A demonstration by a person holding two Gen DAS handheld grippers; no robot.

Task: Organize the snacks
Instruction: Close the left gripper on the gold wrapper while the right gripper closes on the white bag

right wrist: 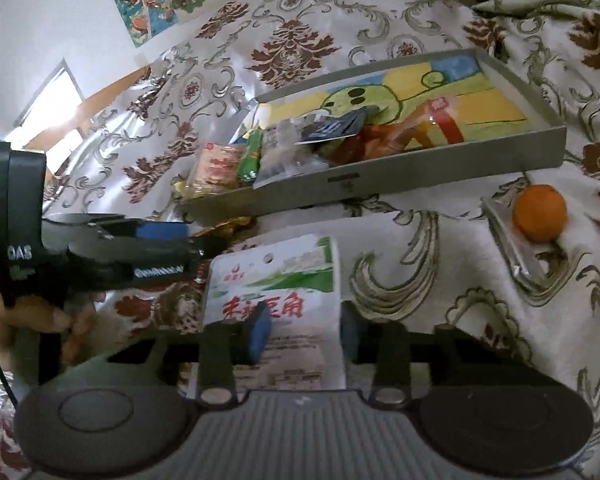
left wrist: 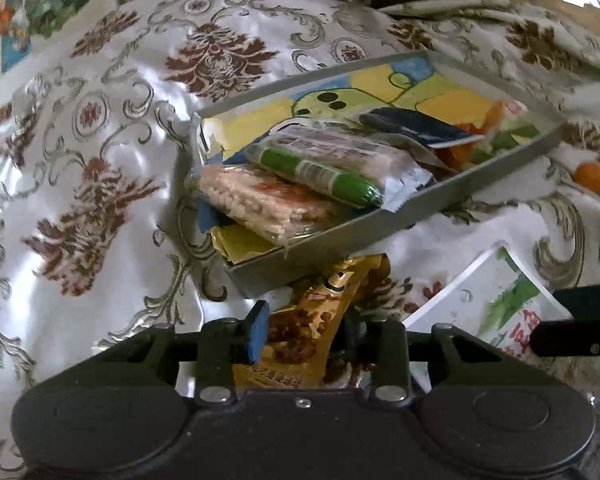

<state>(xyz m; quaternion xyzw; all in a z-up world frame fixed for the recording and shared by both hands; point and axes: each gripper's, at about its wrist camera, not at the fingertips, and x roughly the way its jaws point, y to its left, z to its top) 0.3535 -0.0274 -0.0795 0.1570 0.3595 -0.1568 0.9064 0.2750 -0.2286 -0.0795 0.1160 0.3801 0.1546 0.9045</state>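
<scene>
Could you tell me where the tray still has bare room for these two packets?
The tray is bare at its right end, over the yellow and blue drawing beyond the orange wrappers. Its left end is crowded: the rice cracker pack, the green stick and the dark sachet overlap there.
</scene>
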